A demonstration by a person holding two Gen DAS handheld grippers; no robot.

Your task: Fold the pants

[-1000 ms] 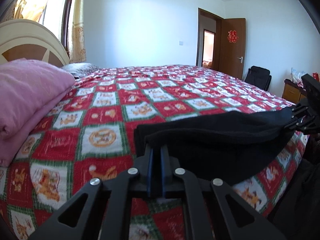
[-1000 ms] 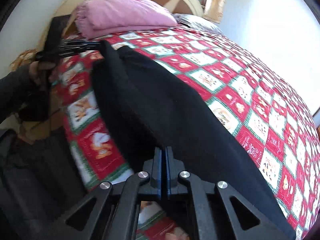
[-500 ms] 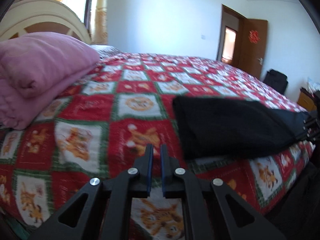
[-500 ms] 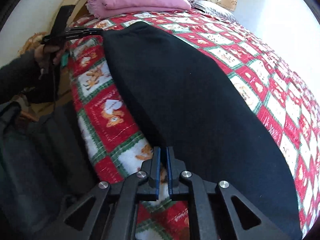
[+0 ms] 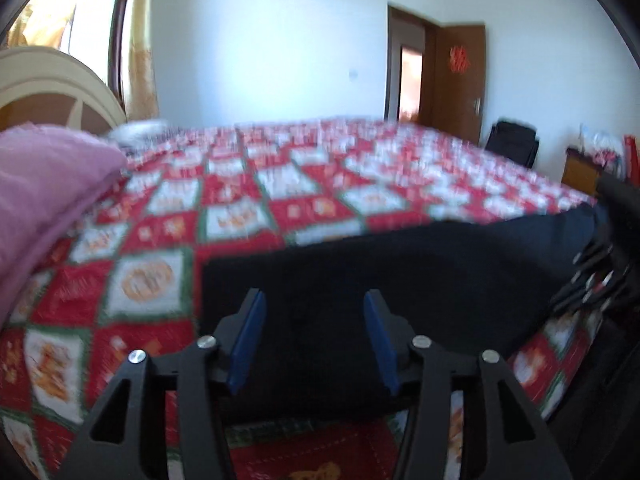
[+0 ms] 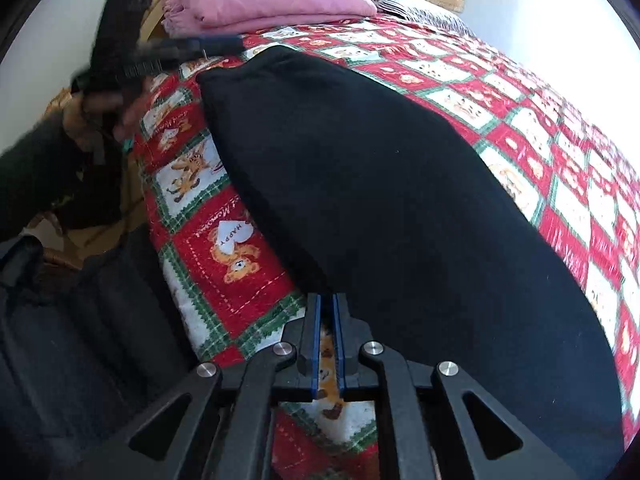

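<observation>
The pants (image 5: 400, 280) are lying flat on the bed (image 5: 280, 208), long axis running between the grippers. The left gripper (image 5: 314, 332) is hovering wide at one end; the right gripper (image 6: 326, 336), nearly closed and empty, is sitting beside the other.

Bright daylight pours through the window (image 5: 86, 20). Motion blur smears the left wrist view; the right is sharper. Fisheye bending and dark vignetting mark both edges.
</observation>
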